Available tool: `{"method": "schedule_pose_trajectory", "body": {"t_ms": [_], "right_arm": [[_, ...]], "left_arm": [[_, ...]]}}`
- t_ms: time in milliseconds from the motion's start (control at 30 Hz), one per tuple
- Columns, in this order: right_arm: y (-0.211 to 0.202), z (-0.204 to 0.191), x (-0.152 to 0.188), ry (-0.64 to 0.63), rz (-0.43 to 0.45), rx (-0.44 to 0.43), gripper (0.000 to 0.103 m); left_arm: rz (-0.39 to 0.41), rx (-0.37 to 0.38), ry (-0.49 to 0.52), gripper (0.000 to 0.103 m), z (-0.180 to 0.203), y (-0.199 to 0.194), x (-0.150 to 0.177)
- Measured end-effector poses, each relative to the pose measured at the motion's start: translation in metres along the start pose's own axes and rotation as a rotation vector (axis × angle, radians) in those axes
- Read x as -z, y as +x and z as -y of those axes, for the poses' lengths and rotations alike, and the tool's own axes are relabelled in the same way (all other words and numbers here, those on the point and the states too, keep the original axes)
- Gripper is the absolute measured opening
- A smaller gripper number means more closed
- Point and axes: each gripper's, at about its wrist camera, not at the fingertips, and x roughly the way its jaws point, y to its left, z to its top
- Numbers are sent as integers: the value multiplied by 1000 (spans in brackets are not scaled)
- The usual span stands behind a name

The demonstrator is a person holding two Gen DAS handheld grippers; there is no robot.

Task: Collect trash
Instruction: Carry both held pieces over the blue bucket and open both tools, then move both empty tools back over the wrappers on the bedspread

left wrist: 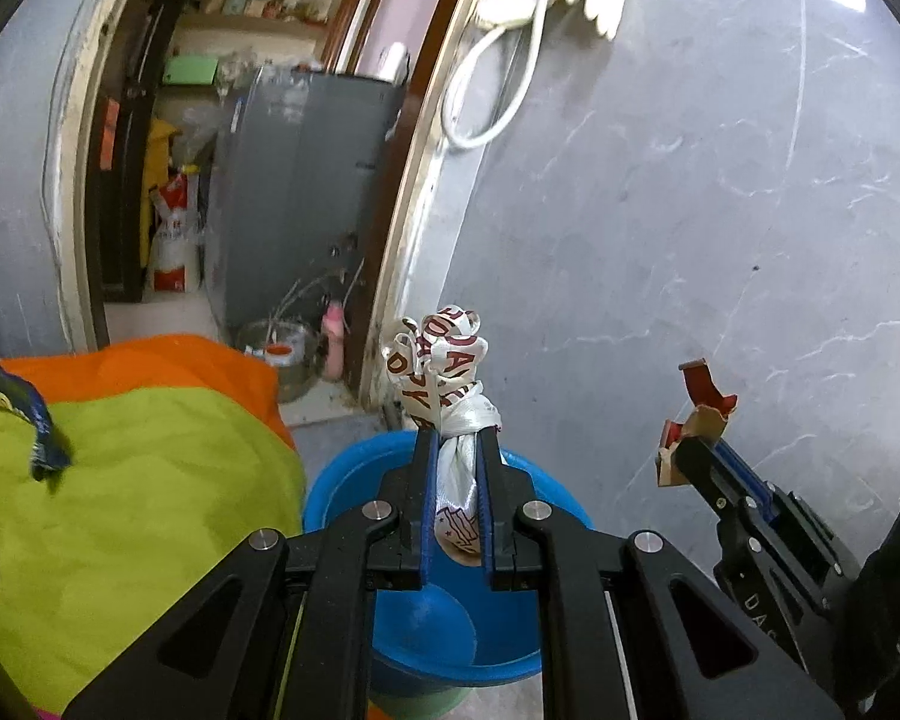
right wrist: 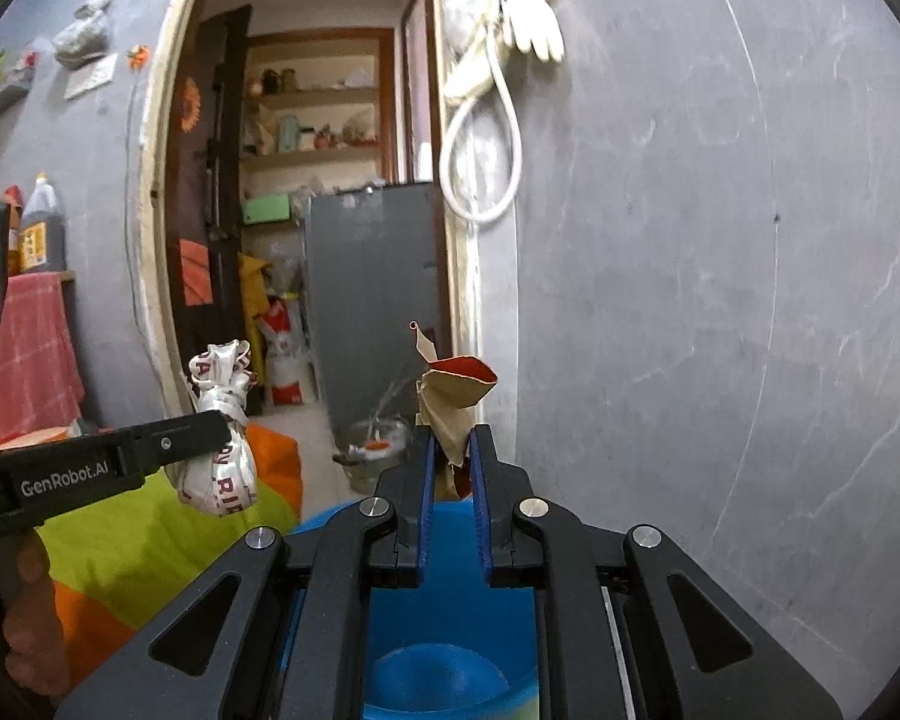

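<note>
We are at the drop-off: our left tool clamps the crumpled white wrapper and our right tool pinches the torn brown packet, both over the blue bucket just below, so next we open.

**Doorway and grey wall**

A white hose and pale gloves hang on the marbled grey wall beside an open doorway. Through it stand a grey cabinet and cluttered shelves. A green-and-orange cloth lies at left; a dark bottle stands above a pink towel.
</note>
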Motion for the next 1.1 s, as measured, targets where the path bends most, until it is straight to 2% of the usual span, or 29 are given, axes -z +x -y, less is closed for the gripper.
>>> {"method": "schedule_pose_trajectory", "body": {"t_ms": [133,333,433,500,633,667,700,767,833,867,1000,1067,1100], "right_arm": [[11,5,1,24,-29,-3,12],[28,12,2,70,-75,-13,13],[34,14,3,89,-87,-21,19],[35,14,3,98,-87,-22,28],[32,14,0,112,-68,-23,32],[30,15,0,118,-60,-21,40],[26,16,-1,131,-44,-15,56],[19,18,-3,148,-16,-6,67],[12,17,-5,145,4,8,71],[9,17,-7,146,17,14,76],[-4,15,-11,145,55,18,94],[-9,12,-13,141,69,12,103],[-12,10,-14,140,78,6,103]], "left_arm": [[-39,-9,-8,10,-2,16,2],[-91,-29,-57,19,-14,35,-3],[-93,-35,-67,25,-18,35,-4],[-91,-39,-71,30,-22,35,-5],[-74,-55,-77,35,-28,22,-4],[-64,-68,-73,42,-29,18,-3],[-50,-82,-69,52,-30,14,-2],[-15,-107,-71,63,-33,2,3],[20,-142,-75,76,-39,-11,5],[37,-164,-81,87,-43,-17,7],[102,-238,-105,100,-59,-43,10],[121,-277,-107,100,-65,-56,10],[127,-293,-104,100,-69,-62,10]]}}
